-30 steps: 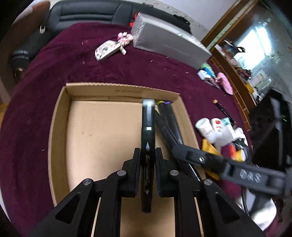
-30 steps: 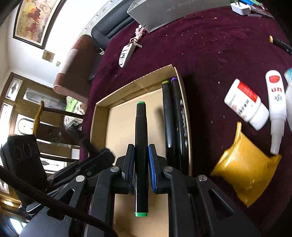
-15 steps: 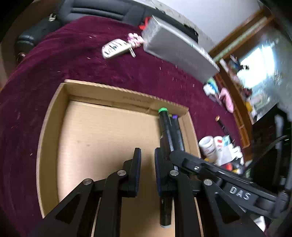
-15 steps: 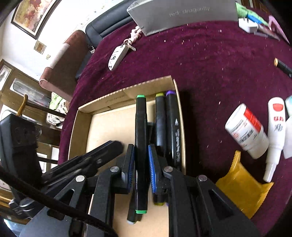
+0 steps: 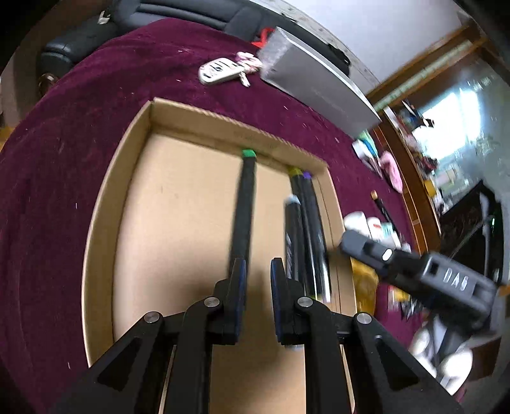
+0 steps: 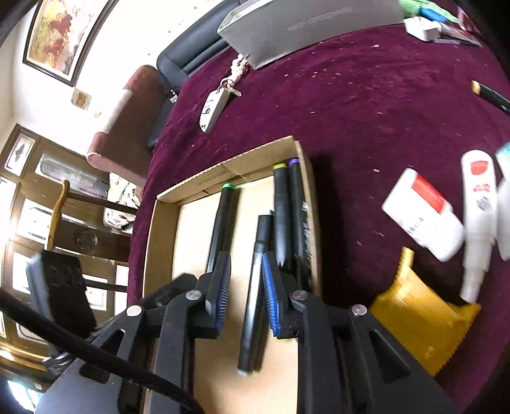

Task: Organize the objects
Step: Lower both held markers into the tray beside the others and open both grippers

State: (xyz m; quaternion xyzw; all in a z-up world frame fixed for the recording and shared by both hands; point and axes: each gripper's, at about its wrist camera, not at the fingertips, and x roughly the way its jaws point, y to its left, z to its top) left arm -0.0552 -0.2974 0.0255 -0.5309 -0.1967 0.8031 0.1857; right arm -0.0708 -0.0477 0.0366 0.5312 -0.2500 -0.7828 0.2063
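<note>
A shallow cardboard box [image 5: 105, 203] [image 6: 162, 229] lies on the maroon cloth. Several black markers lie inside: a green-capped one [image 5: 244, 203] [image 6: 221, 223] near the middle, a grey-capped one [image 5: 293, 235] [image 6: 255, 286], and yellow-capped [image 6: 280, 210] and purple-capped [image 6: 296, 203] ones along the right wall. My left gripper [image 5: 257, 270] is open and empty above the box floor, between the green and grey markers. My right gripper [image 6: 245, 264] is open and empty over the grey marker. Its body shows in the left wrist view [image 5: 414, 274].
A yellow pouch [image 6: 420, 315], white bottles [image 6: 420, 213] and a white tube [image 6: 478, 207] lie right of the box. A grey carton [image 5: 318, 89] [image 6: 306, 28], a white key fob [image 5: 220, 71] [image 6: 213, 110] and a black pen [image 6: 491, 94] lie farther out.
Both grippers have opened and let go of their markers, which now lie in the box. The left gripper dropped the grey-capped one, the right the green-capped one.
</note>
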